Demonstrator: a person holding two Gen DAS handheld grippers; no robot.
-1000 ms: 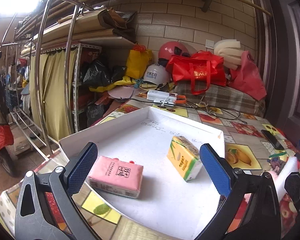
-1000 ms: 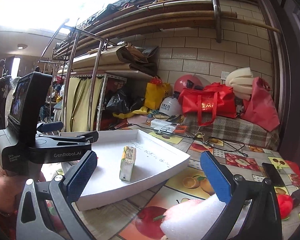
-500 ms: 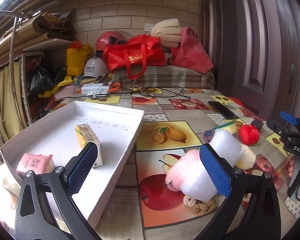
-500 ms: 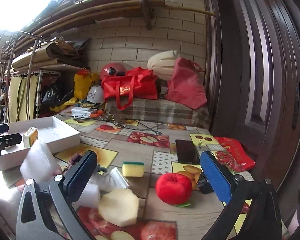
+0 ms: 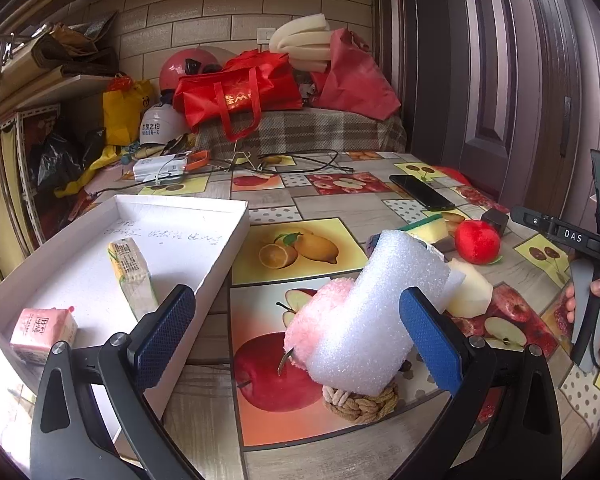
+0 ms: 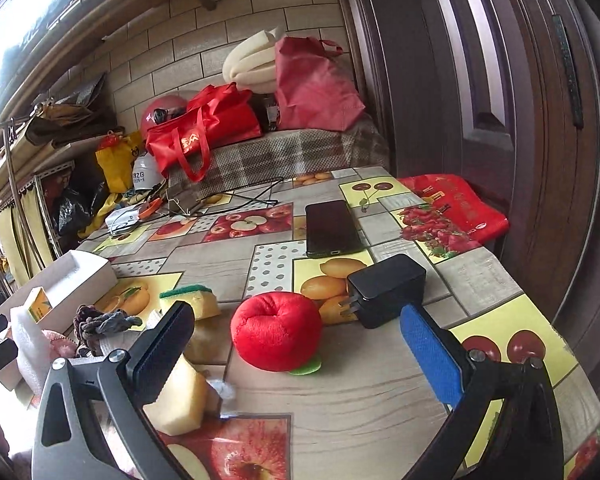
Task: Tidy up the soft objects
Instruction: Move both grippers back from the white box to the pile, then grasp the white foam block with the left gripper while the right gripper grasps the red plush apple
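Presently, both grippers stand with fingers spread wide and hold nothing. The left gripper (image 5: 296,344) faces a white foam piece (image 5: 384,312) leaning on a pink fluffy item (image 5: 316,320), over a woven coaster (image 5: 360,404). At its ten o'clock the white tray (image 5: 220,256) contains a yellow-green packet (image 5: 132,276) and a pink packet (image 5: 42,330). The right gripper (image 6: 296,356) faces a red plush apple (image 6: 278,330), with a black charger (image 6: 388,290) at one o'clock and a phone (image 6: 332,228) at twelve. The table (image 6: 380,380) wears a fruit-print cloth. Beyond it are a brick wall (image 5: 220,8), red bags, helmets and a dark wooden door (image 6: 500,120).
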